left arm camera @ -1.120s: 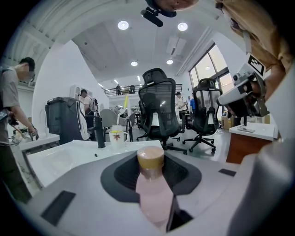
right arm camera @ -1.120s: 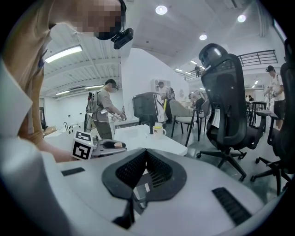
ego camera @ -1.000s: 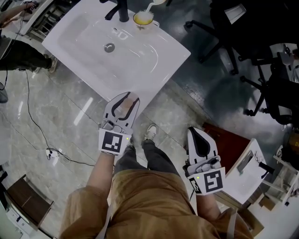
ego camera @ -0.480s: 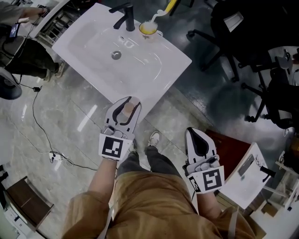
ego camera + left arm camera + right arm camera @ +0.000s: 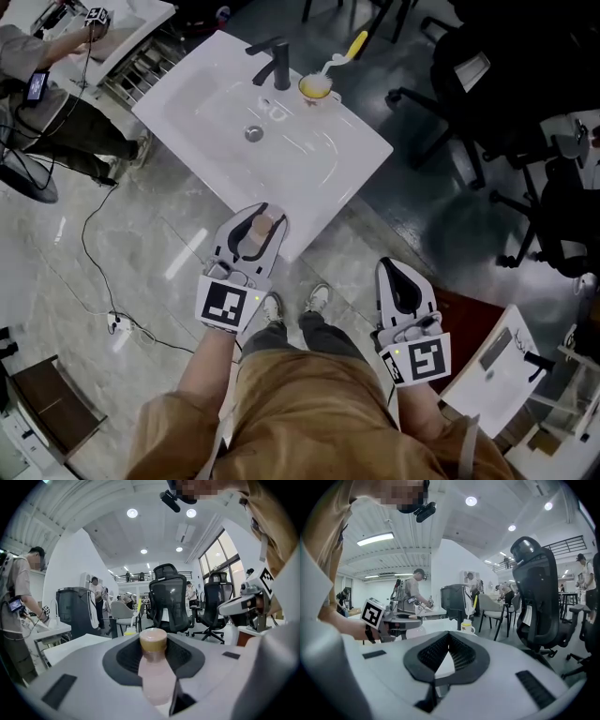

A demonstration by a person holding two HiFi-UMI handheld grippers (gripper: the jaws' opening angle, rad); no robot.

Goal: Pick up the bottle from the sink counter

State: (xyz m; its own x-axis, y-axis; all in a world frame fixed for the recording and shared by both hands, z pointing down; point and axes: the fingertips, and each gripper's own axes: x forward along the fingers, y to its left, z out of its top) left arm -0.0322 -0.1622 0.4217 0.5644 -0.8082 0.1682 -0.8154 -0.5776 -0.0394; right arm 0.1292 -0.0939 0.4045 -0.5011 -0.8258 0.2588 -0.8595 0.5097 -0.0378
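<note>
Between the pinching jaws of my left gripper [image 5: 257, 223] the pink bottle [image 5: 154, 672] now rides clear of the sink counter [image 5: 323, 183], which has receded up the head view, so I judge the pick done; my right gripper [image 5: 399, 281] is pressed together, empty.

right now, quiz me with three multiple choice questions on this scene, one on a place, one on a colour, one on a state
1. Where is the bottle?
A. in the basin
B. between the left gripper's jaws
C. on the floor

2. What colour is the faucet?
A. black
B. white
C. yellow

3. How do the right gripper's jaws stand?
A. closed on the bottle
B. wide apart
C. closed with nothing between them

Answers:
1 B, the left gripper view shows the jaws pressed on its sides.
2 A, it stands dark against the white sink.
3 C, their tips meet in the right gripper view.
</note>
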